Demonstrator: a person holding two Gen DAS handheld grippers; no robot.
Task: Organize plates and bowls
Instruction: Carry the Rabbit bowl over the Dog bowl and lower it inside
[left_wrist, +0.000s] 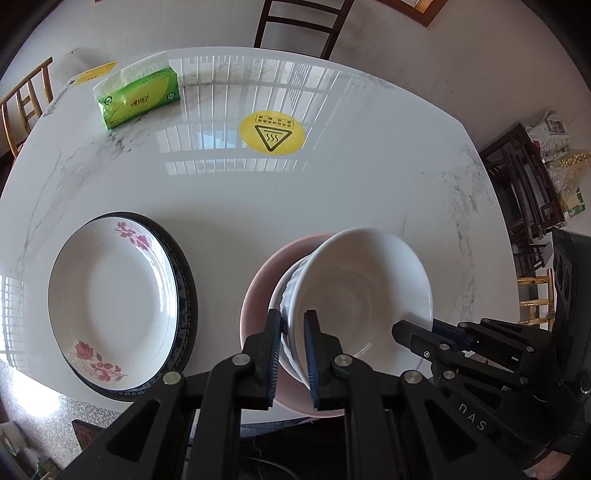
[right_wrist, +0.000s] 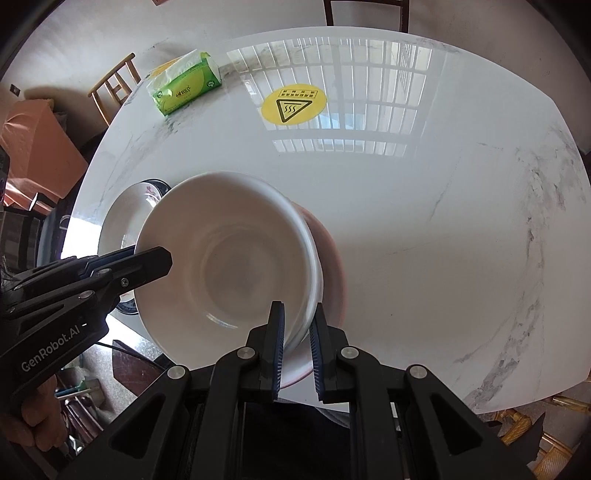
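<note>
A white bowl (left_wrist: 362, 291) (right_wrist: 221, 258) is tilted over a pink bowl (left_wrist: 258, 280) (right_wrist: 334, 254) near the table's front edge. A second ribbed rim shows just under the white one. My left gripper (left_wrist: 291, 354) is shut on the bowl's left rim. My right gripper (right_wrist: 297, 332) is shut on the opposite rim. Each gripper also appears in the other's view: the right gripper (left_wrist: 410, 330) and the left gripper (right_wrist: 157, 258). I cannot tell whether the white bowl touches the pink one. To the left, a white plate with pink flowers (left_wrist: 110, 295) (right_wrist: 122, 218) lies on a dark blue-rimmed plate (left_wrist: 184, 280).
The white marble table (left_wrist: 332, 192) carries a green tissue pack (left_wrist: 136, 99) at the back left and a round yellow hot-surface sticker (left_wrist: 272, 132) in the middle. Wooden chairs (left_wrist: 295, 26) stand around the table. A hand (right_wrist: 33, 417) holds the left gripper's handle.
</note>
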